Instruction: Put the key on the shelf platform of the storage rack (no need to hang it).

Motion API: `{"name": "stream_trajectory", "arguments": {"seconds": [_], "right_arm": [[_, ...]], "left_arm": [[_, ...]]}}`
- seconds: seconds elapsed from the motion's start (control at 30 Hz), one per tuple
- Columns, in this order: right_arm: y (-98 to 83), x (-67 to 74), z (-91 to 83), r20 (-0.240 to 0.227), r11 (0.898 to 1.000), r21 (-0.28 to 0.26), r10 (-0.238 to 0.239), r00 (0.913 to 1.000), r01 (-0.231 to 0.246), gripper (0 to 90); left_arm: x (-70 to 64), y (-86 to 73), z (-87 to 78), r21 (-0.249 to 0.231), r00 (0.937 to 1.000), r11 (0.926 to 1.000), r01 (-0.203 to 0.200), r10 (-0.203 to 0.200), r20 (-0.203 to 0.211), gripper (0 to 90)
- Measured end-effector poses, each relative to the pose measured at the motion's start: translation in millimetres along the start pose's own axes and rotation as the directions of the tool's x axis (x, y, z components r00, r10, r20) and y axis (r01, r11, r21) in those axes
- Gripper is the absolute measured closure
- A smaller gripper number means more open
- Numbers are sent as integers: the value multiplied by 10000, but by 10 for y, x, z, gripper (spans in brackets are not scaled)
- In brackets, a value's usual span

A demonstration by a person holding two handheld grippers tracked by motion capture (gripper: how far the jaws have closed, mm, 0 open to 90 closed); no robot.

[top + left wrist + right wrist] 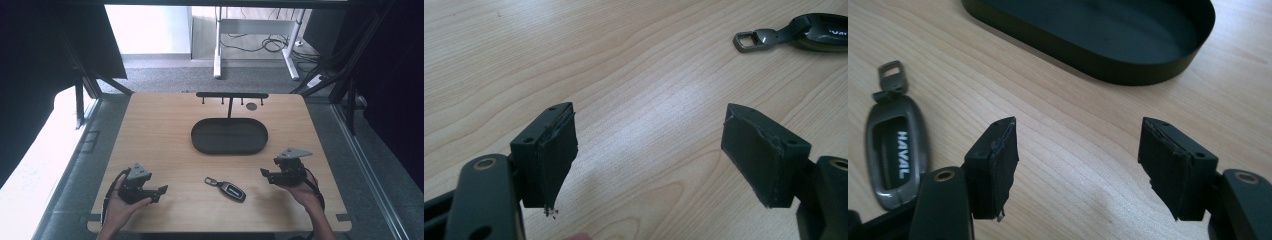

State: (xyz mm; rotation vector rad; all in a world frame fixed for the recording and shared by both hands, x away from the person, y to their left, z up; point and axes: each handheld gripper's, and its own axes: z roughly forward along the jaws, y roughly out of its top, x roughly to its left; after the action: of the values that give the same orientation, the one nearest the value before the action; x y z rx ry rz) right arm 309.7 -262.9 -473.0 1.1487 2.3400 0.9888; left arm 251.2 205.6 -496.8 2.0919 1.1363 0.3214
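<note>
A dark grey car key fob marked HAVAL lies flat on the wooden table near the front edge, its metal loop toward the left. The fob sits far right in the left gripper view and at the left in the right gripper view. My left gripper rests in a hand left of the fob, open and holding nothing. To the fob's right, my right gripper is open and holding nothing too. A black oval tray stands behind the fob; its wall lies ahead of the right jaws.
A black T-shaped rack with small hooks rises behind the tray, beside a small round grommet. Dark frame posts flank the table, and a desk's white legs with cables stand on the floor beyond.
</note>
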Motion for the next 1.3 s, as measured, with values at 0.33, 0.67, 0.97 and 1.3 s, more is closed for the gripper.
{"name": "stream_trajectory", "arguments": {"seconds": [0.33,0.67,0.97,1.3], "right_arm": [[358,220,-92,-471,9926,734,-934,9945,967,331],[616,434,-42,-1043,9711,1429,-1773,9786,1912,316],[708,661,114,-1753,9397,2172,-2287,9576,2642,312],[697,886,302,-2369,9059,2711,-2647,9348,3252,310]], "left_arm": [[16,-11,-18,-41,10000,10000,-40,40,11,226],[49,0,-84,-226,9999,9997,117,-116,31,226],[11,29,-144,-467,9983,9986,236,-211,549,227],[-32,48,-177,-541,9989,9985,66,-42,459,228]]}}
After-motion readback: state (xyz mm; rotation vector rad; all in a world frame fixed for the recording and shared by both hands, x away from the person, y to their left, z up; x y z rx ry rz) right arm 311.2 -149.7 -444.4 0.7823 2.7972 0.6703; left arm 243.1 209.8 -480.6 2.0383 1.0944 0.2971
